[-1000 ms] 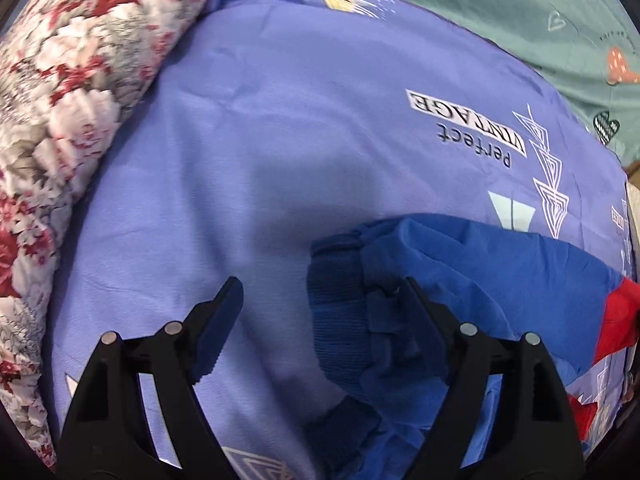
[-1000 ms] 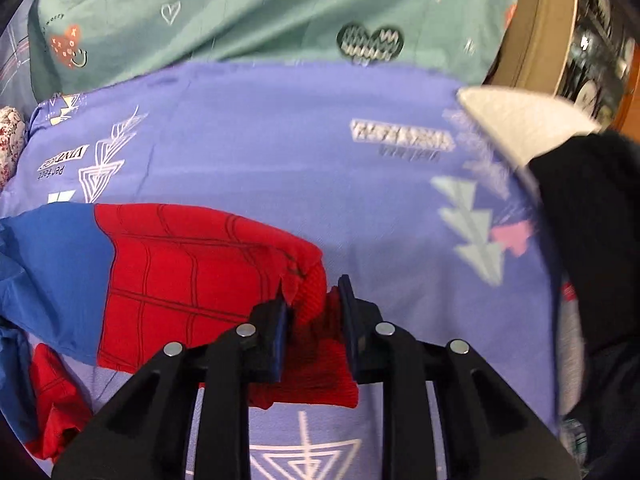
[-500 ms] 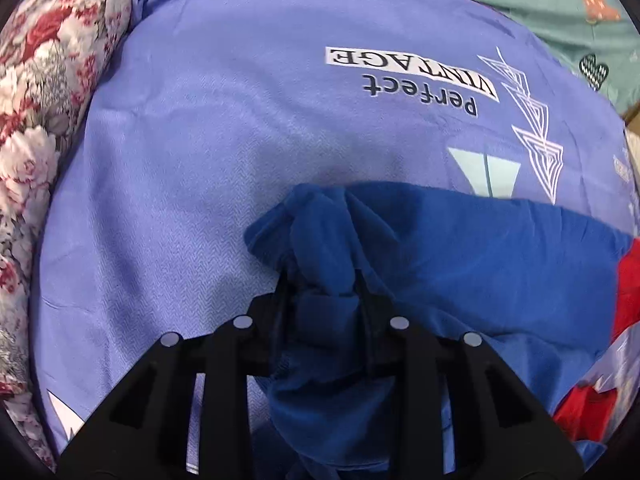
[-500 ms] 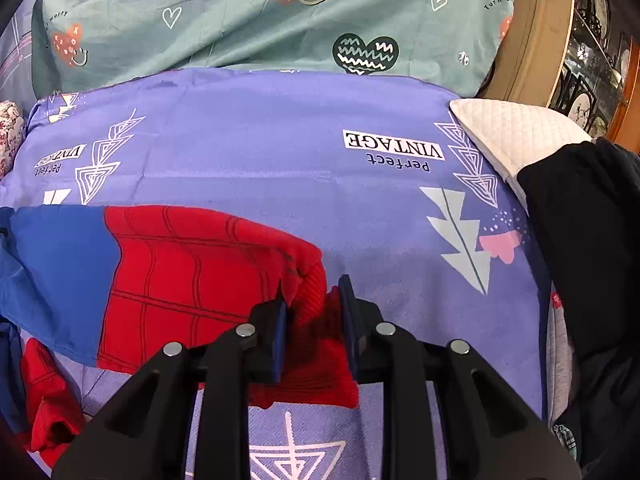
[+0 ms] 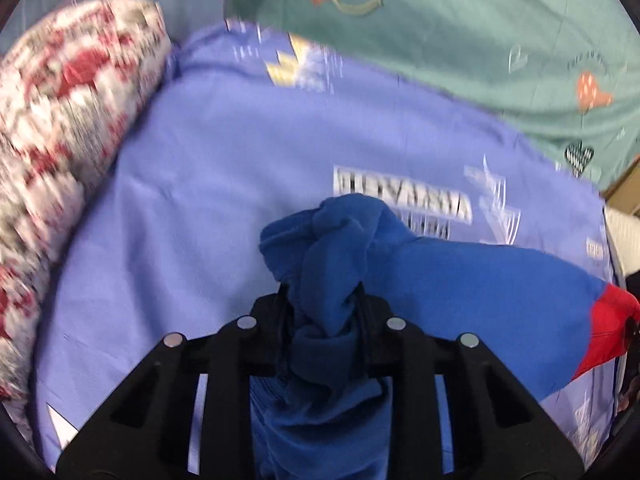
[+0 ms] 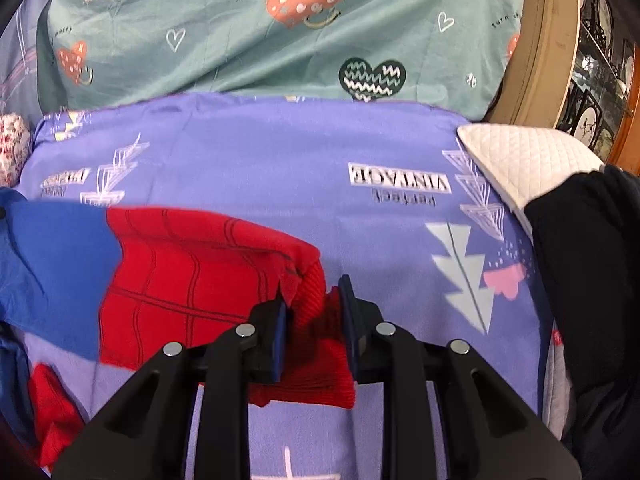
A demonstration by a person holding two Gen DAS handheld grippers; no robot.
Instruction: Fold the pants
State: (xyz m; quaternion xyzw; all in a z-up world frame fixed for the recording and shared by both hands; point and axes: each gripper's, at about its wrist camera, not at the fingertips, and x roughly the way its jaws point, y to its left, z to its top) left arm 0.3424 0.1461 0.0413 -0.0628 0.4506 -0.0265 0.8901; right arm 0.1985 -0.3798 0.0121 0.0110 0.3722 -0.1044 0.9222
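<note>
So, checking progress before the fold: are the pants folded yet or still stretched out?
Stretched out, not folded: the pants run long across the bedspread, each end pinched in a claw.

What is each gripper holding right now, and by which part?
Both hold the pants. The left gripper pinches a bunched blue end; the right gripper pinches the red ribbed cuff.

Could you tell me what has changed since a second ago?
The left gripper has closed on the blue end of the pants and lifted it off the purple sheet. The right gripper still clamps the red cuff, barely moved.
</note>
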